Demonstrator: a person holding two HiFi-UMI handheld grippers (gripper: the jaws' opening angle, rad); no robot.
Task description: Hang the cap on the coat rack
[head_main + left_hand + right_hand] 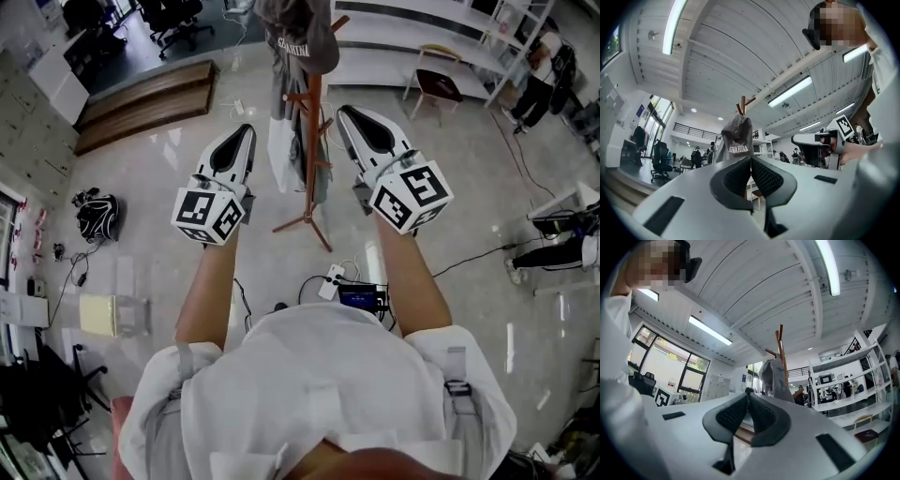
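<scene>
Grey fabric cap (300, 33) sits on the top peg of the tall brown wooden coat rack (312, 141), far centre. Left gripper (246, 131) and right gripper (345, 112) are both clenched on nothing, near side, clear of the rack. Risk: a bump to the pole could shake the loosely perched cap off.

Cap (298, 39): grey, white lettering across front. Coat rack (312, 141): red-brown wood. Left gripper (247, 127), right gripper (343, 111): white shells, black pads with fine grid texture, black-and-white square markers on cubes. Floor (487, 159): pale grey, glossy. Person's shirt (319, 375): white. Chair (437, 86): dark red seat.
</scene>
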